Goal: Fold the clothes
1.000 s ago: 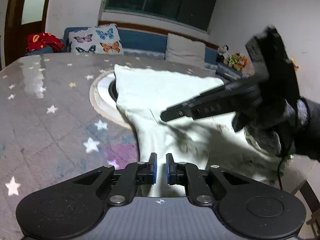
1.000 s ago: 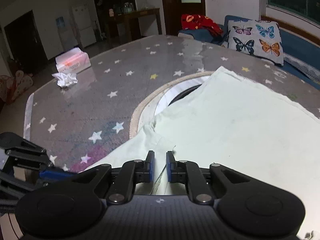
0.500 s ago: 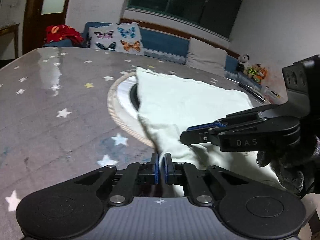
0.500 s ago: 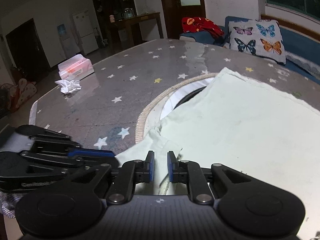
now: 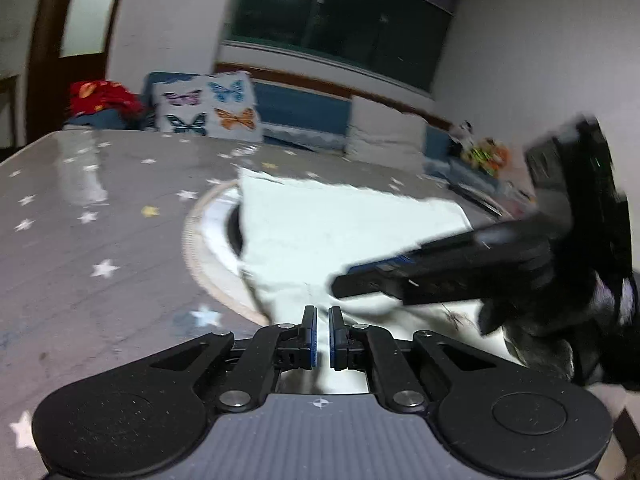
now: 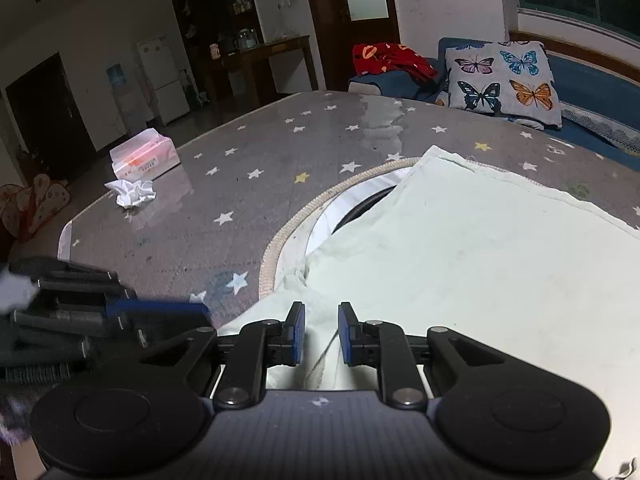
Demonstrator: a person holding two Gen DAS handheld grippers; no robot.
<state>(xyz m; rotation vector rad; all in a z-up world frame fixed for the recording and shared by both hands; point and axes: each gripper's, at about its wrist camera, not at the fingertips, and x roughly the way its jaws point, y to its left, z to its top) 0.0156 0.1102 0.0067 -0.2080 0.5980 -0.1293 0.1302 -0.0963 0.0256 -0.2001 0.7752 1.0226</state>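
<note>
Table: the grey star-print tabletop (image 6: 248, 184) fills both views, with a round inset ring (image 6: 280, 240) near its middle; compared with a second ago nothing on it has shifted.
Garment: the pale green garment (image 6: 472, 272) lies spread flat from the ring out toward 3 o'clock in my right view, far hem at 1 o'clock, sleeve and near edge bunched at 6 o'clock under my tongs. Its spread part looks the same as a second ago; only the near edge is being worked.
Right tongs: my right gripper (image 6: 321, 334) is opening, wider now than half a second ago. A seamed fold of the garment sits between the jaws, and a gap shows each side, so the pads no longer press it.
Left tongs: my left gripper (image 5: 322, 336) is pressed together, only a sliver between the pads; it has swung slightly since half a second ago.
Meaning: I judge the right side is letting go of the edge to re-grip. The fold itself is not yet made.
Hard to make out: the left view is motion-blurred. I cannot tell whether cloth is caught in the left pads.
Cut off: the near hem hides under both tong bodies; the garment's right side runs out of view.
Small items: a tissue box (image 6: 144, 156) and a crumpled tissue (image 6: 130, 193) sit at 10 o'clock, well apart from the garment.
</note>
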